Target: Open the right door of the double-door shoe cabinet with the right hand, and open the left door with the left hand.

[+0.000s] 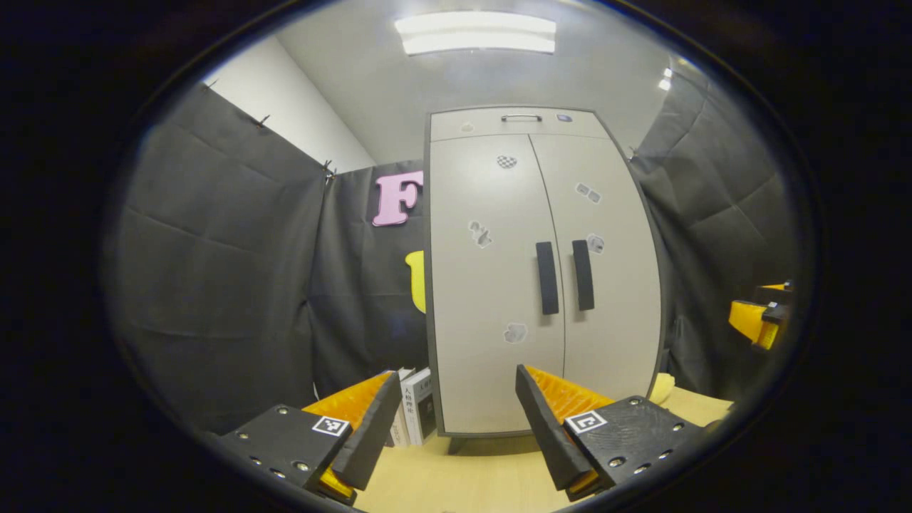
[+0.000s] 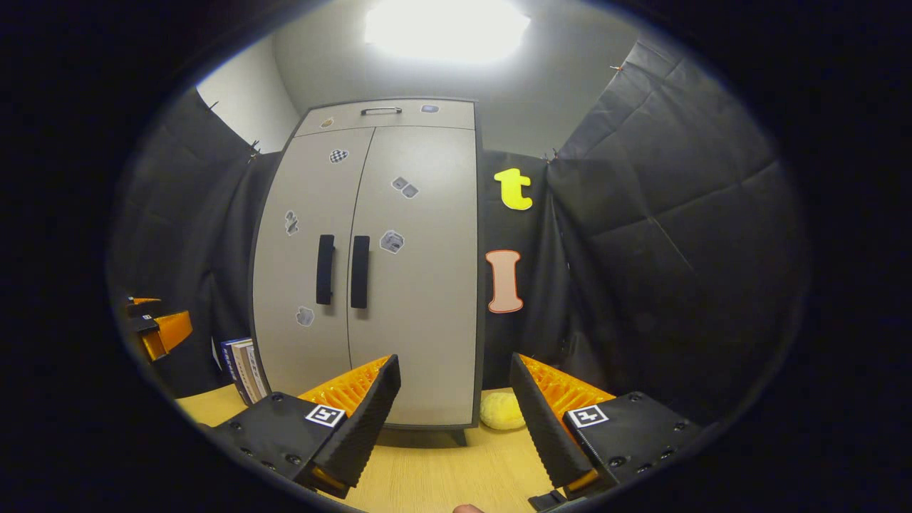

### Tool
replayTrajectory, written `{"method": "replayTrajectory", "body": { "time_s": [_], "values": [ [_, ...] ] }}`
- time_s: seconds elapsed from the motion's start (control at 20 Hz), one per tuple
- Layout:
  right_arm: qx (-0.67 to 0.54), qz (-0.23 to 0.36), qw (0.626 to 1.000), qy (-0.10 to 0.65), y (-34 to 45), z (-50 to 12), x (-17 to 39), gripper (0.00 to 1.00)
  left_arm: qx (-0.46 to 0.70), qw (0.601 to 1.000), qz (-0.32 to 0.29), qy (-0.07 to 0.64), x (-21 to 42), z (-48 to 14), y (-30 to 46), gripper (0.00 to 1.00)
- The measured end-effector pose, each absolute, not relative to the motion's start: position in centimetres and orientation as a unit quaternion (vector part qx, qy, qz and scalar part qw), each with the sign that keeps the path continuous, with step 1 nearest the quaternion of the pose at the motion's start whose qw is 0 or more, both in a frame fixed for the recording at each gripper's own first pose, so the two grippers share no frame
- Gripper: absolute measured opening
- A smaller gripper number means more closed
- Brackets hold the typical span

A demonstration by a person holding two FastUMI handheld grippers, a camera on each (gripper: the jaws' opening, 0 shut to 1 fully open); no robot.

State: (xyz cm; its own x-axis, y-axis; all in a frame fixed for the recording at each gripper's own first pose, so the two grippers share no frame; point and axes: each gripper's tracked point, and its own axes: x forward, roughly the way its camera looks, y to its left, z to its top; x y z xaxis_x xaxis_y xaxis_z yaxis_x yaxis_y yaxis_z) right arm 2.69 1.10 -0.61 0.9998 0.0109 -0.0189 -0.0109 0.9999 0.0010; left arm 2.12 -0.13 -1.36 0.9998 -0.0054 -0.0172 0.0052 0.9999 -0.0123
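The grey double-door shoe cabinet [image 1: 545, 271] is standing upright on the light wooden tabletop [image 1: 463, 474], both doors closed. In the left gripper view, the left gripper [image 1: 456, 420] is holding its fingers spread apart and empty; the black vertical left door handle [image 1: 546, 278] is lying ahead, above and slightly right of them. In the right gripper view, the right gripper [image 2: 456, 417] is likewise gaping and empty; the black vertical right door handle [image 2: 360, 271] is lying ahead, above and left. Judging by apparent size, neither gripper is clearly nearer.
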Motion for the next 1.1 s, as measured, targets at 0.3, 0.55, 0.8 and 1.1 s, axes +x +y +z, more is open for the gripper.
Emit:
{"method": "replayTrajectory", "body": {
  "time_s": [0.3,0.55,0.8,1.1],
  "values": [
    [0.002,0.025,1.0,0.0,3.0,0.7,5.2,0.97,-0.004,1.0,0.001,0.015,2.7,-2.1,0.4,0.94],
    [0.013,0.056,0.998,-0.002,6.0,2.2,9.3,0.98,-0.004,1.0,0.013,0.028,2.9,-3.1,1.9,0.94],
    [0.035,0.091,0.995,-0.001,9.3,3.3,13.0,0.98,0.007,0.998,0.042,0.035,2.2,-3.7,4.7,0.94],
    [0.05,0.12,0.992,0.002,12.7,4.6,17.4,0.97,0.011,0.995,0.087,0.049,0.8,-4.4,8.5,0.95]
  ]
}}
